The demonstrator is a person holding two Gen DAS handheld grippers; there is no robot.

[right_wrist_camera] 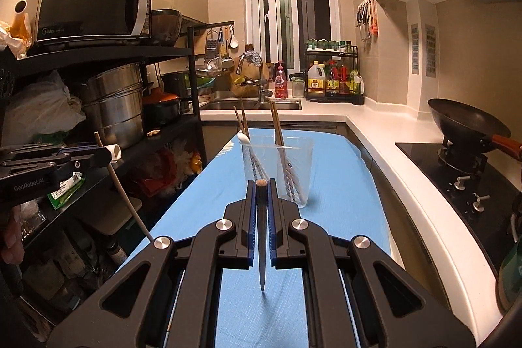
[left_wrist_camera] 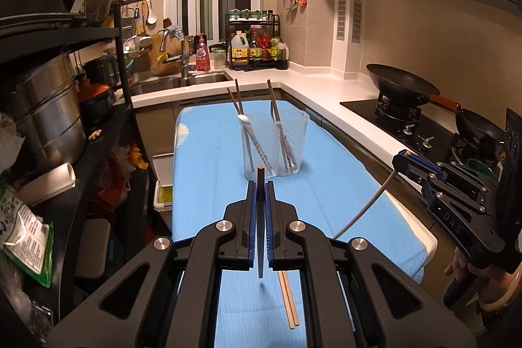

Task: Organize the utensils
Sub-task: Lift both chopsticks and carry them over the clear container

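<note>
1. Clamped between the left gripper's (left_wrist_camera: 260, 185) narrow jaws, one slim wooden chopstick (left_wrist_camera: 260, 234) is held; likewise another chopstick (right_wrist_camera: 262, 250) by the right gripper (right_wrist_camera: 260, 185).
2. Two tan chopsticks (left_wrist_camera: 288, 299) are left on the blue cloth (left_wrist_camera: 208, 172); others are stood in the clear plastic cup (left_wrist_camera: 275, 145).

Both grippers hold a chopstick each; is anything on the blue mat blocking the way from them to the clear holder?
Nothing visible. The left gripper and right gripper each clamp a chopstick, and only bare mat lies before the holder. Two more chopsticks lie nearer, below the left gripper.
</note>
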